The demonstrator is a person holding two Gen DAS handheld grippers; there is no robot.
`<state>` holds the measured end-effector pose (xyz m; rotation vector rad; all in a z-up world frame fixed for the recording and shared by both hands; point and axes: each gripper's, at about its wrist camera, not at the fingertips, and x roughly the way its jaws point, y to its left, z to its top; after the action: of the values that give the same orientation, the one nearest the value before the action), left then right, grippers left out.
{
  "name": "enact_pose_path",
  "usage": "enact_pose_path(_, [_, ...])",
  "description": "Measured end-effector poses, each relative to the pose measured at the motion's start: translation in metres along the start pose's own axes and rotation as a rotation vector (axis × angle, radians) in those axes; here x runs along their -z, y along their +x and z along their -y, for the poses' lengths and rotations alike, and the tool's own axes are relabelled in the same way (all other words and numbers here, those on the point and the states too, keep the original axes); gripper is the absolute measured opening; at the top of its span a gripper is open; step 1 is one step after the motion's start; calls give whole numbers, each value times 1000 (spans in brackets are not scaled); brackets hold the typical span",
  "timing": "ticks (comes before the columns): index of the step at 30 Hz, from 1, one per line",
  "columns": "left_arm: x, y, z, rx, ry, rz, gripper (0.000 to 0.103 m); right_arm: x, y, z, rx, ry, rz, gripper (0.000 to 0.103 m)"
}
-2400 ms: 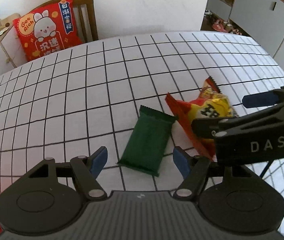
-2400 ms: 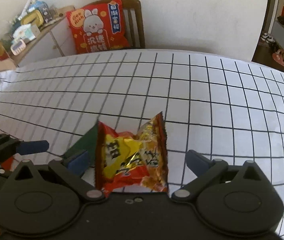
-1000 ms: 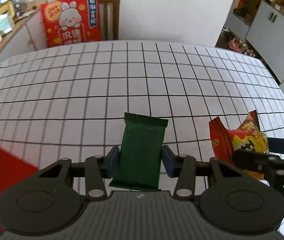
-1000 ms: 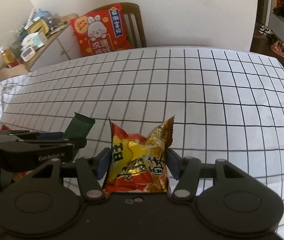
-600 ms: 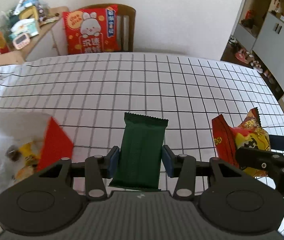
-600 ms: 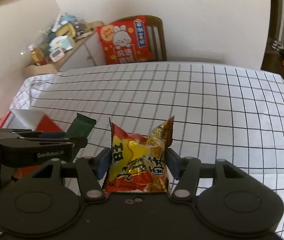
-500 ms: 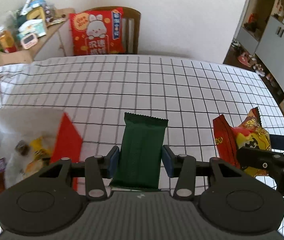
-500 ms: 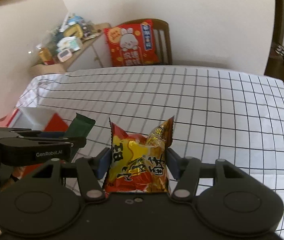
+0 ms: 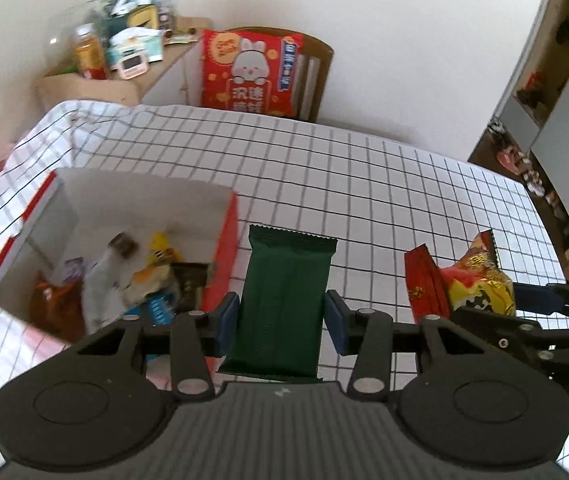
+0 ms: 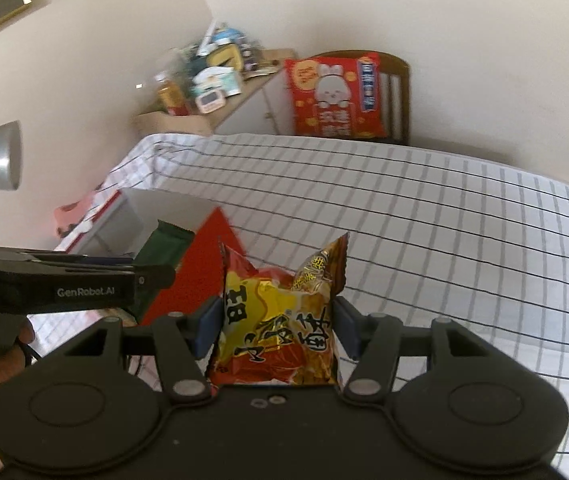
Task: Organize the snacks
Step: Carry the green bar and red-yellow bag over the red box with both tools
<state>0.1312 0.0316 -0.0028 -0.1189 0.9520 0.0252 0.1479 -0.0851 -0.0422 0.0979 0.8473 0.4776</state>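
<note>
Only left wrist view shows box (image 9: 226, 232) contents; jaws clench green bar (image 9: 280, 304), right pair snack bag (image 10: 280, 320).

- Left wrist view: table (image 9: 364, 184) seen steeply from above, box (image 9: 226, 236) near.
- Right wrist view: aimed likewise, from further right.
- Shared: box (image 10: 124, 208), chair cushion (image 10: 334, 96).

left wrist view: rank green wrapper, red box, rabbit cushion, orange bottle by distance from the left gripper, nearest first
1. green wrapper: clamped between the left gripper's pads.
2. red box: open, on the checked tablecloth just left of the gripper.
3. rabbit cushion: on the chair past the table's far edge.
4. orange bottle: on the side cabinet, far left. Too close to call against the cushion.
</note>
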Motion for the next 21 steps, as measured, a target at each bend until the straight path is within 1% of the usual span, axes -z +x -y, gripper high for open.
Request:
enact_pose_path(6, [10,-24,-40,-26,-54,23,45,-2,6,-37,-51,-42,-14,58])
enact_pose_path(9, [11,-29,-61,-46,-76,31,45,0,9,-57,-72,-72,-20,58])
enact_pose_path(15, [8,-29,-106,-103,-123,34,45,-8,31,-96,-97,-117,-30,58])
enact_pose_path(21, [2,-17,-146,-166,-144,28,45,-20,64,-130,-90,-150,-35,58])
